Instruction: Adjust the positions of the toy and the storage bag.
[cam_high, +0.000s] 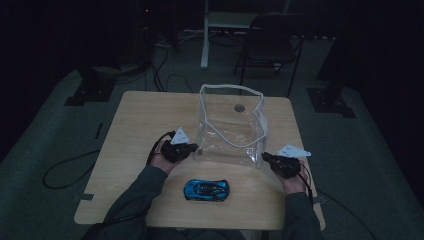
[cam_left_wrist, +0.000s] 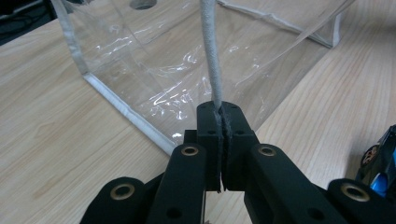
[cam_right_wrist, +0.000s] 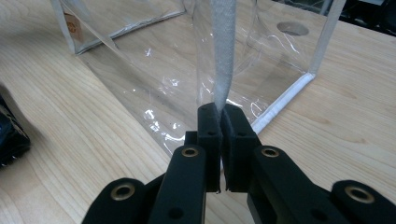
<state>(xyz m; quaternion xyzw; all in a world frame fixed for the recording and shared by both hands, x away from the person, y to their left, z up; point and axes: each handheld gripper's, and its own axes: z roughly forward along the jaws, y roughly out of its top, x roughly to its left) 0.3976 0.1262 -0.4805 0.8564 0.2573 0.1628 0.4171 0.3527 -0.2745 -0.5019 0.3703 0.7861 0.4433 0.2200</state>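
A clear plastic bag (cam_high: 230, 125) with white trim stands open in the middle of the wooden table (cam_high: 135, 125). My left gripper (cam_high: 196, 150) is at the bag's near left corner. In the left gripper view this gripper (cam_left_wrist: 219, 109) is shut on the white trim (cam_left_wrist: 211, 56) of the bag's rim. At the bag's near right corner my right gripper (cam_high: 264, 156) holds on the same way. In the right gripper view it (cam_right_wrist: 221, 112) is shut on a white trim strip (cam_right_wrist: 223, 56). A blue toy car (cam_high: 206, 189) lies on the table between my forearms, in front of the bag.
A round hole (cam_high: 239, 107) in the tabletop shows through the bag. Beyond the table stand a dark folding chair (cam_high: 270, 42) and a white post (cam_high: 205, 35). Cables run over the floor at the left (cam_high: 65, 172).
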